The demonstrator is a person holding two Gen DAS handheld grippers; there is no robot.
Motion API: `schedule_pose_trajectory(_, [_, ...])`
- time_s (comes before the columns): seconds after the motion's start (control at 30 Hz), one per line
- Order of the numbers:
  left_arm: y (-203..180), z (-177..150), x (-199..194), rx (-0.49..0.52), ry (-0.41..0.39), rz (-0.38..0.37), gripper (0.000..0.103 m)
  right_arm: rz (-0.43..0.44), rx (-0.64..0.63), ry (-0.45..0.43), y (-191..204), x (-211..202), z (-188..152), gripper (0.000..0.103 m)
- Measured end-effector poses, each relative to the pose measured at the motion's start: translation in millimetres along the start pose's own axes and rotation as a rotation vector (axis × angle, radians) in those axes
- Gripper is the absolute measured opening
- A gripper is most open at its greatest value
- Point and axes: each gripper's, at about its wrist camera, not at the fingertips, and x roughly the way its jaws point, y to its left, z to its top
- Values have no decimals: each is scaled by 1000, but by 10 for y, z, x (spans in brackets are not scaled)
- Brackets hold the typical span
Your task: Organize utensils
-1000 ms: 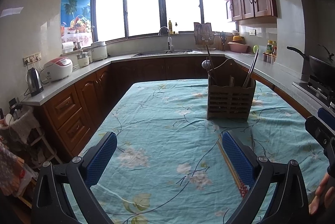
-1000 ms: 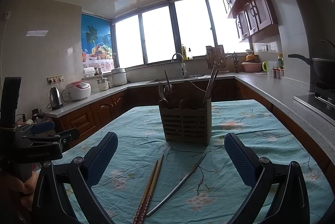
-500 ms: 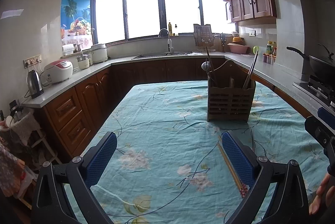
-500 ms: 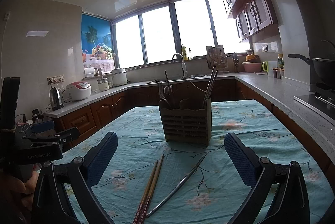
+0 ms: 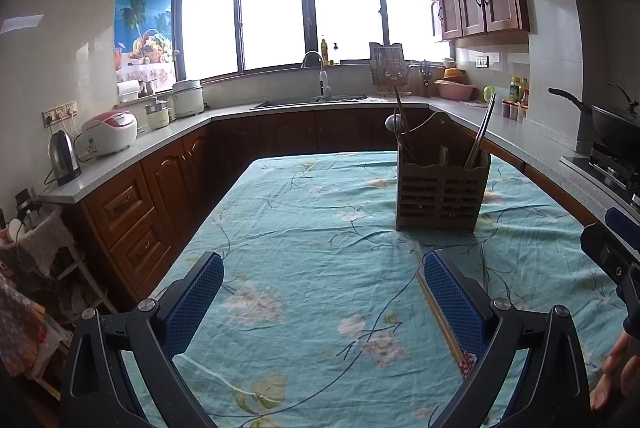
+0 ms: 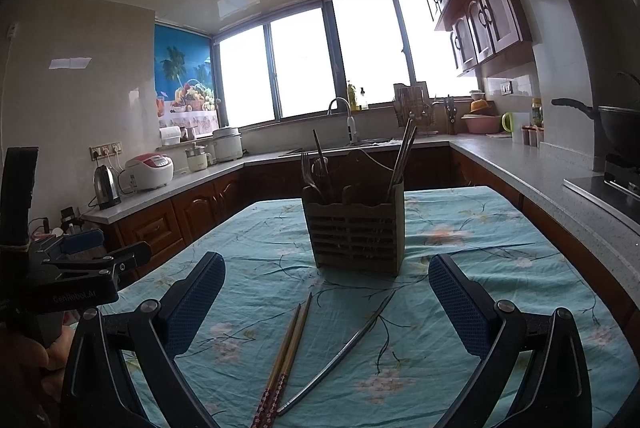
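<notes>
A brown slatted utensil holder (image 6: 356, 232) stands on the floral tablecloth (image 6: 480, 252) with a fork, spoon and chopsticks upright in it; it also shows in the left wrist view (image 5: 440, 192). A pair of wooden chopsticks (image 6: 286, 356) and a pair of metal chopsticks (image 6: 344, 348) lie on the cloth in front of it. My right gripper (image 6: 326, 308) is open and empty, just above these. My left gripper (image 5: 322, 304) is open and empty further left; the wooden chopsticks (image 5: 438, 320) lie by its right finger.
Kitchen counters wrap round the table: kettle (image 5: 64, 158) and rice cooker (image 5: 110, 132) on the left, sink (image 5: 312, 102) at the back, wok on the stove (image 5: 616, 132) at the right. The table's left edge drops off beside the cabinets.
</notes>
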Motion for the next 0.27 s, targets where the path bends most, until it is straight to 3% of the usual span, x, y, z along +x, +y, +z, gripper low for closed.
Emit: schedule_pose_trajectory(0.27, [-6, 22, 73, -9, 14, -15, 102, 0, 5, 17, -44, 81, -13, 103])
